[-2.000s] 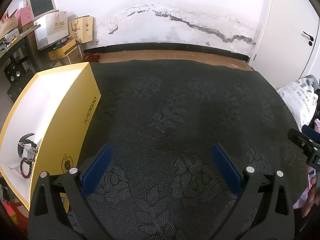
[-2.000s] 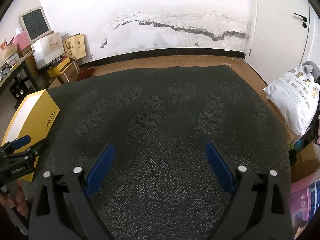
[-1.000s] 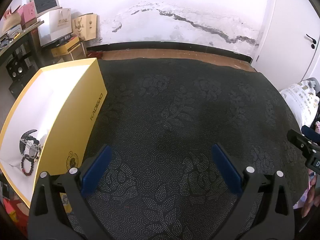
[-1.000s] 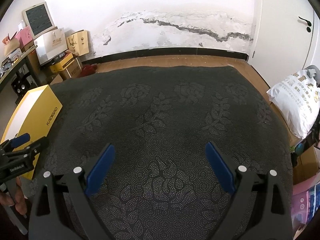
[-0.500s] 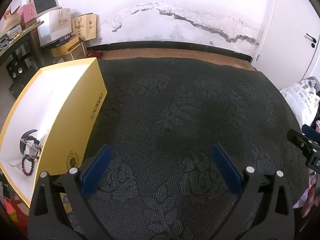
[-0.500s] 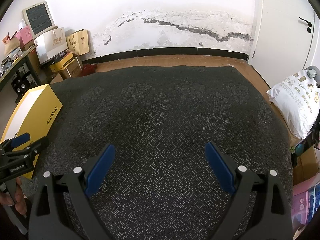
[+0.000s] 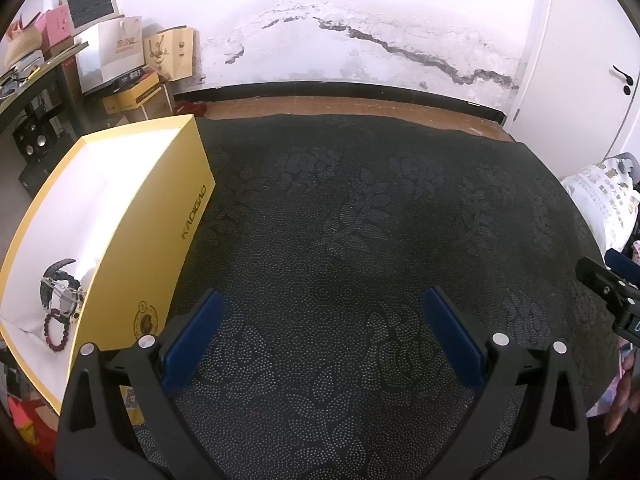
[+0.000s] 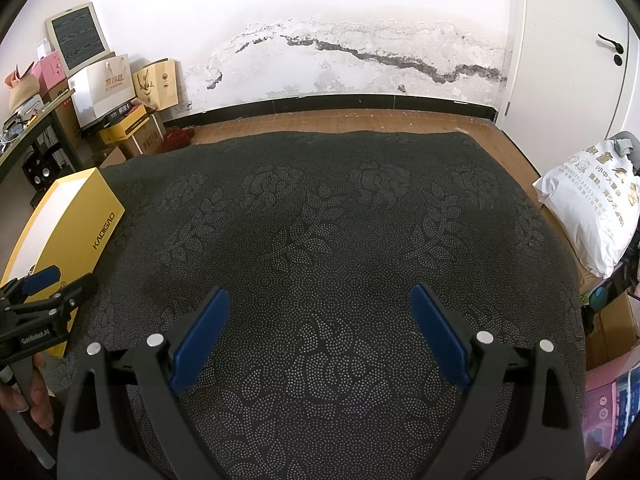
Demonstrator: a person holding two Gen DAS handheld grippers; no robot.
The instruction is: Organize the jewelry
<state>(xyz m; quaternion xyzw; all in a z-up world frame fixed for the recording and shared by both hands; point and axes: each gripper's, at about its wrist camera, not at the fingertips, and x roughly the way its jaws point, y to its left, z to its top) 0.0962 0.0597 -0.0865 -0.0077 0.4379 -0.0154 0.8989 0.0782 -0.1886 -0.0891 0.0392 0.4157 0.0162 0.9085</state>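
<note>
A yellow box with a white inside stands open on the left of the black patterned cloth. In its near corner lie a dark red bead bracelet and a black and silver watch. My left gripper is open and empty above the cloth, just right of the box. My right gripper is open and empty over the middle of the cloth. The box also shows in the right wrist view, with the left gripper in front of it.
A white sack lies on the wooden floor at the right. Paper bags and cartons stand by the cracked wall at the back left, beside a dark shelf. A white door is at the back right.
Both views have drifted slightly; the left gripper has turned a little so the box sits more to the centre. Both grippers stay open and empty.
</note>
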